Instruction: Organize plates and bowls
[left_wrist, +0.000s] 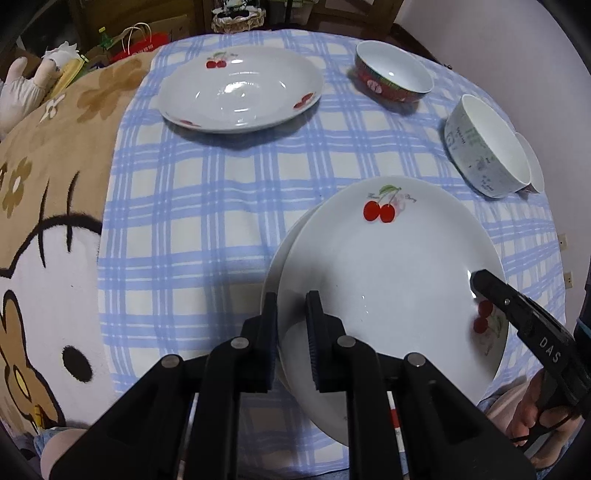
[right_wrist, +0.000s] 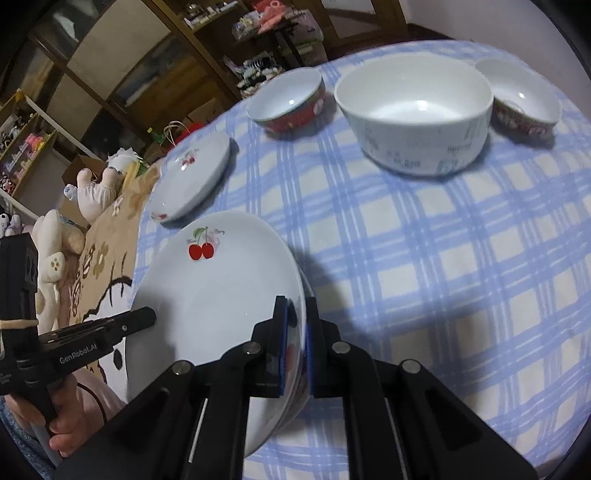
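Blue-and-white checked cloth (left_wrist: 221, 206) across the table, its near edge cut off behind the black tongs. Nearest on it, a top plate (left_wrist: 388, 266) with red cherries, sitting slightly askew on a lower plate (left_wrist: 282, 266) of which only a thin crescent shows at the left. Left gripper (left_wrist: 291, 332) pressed together across the left rim, one finger outside the crescent and one inside the top plate; hard to tell whether one rim or both are caught. Right gripper (right_wrist: 297, 332) pinching the opposite rim between blue pads, two edges faintly visible in the gap, the cherry print there partly covered. Only fingertips of the left hand (right_wrist: 62, 424) in sight, low in the corner.

Farther off and well apart, a third plate (left_wrist: 240, 88) lying alone near the cloth's left edge. Beyond it, a red bowl (left_wrist: 393, 72), upright. Beside that, a large pale bowl (left_wrist: 487, 144) with grey print too blurred to read. Behind the large bowl, a small bowl (right_wrist: 524, 96), nearly hidden from the left camera, plain from the right one. Left of the cloth, a brown cartoon blanket (left_wrist: 48, 258), partly out of frame. Shelves in the background dim and smeared.
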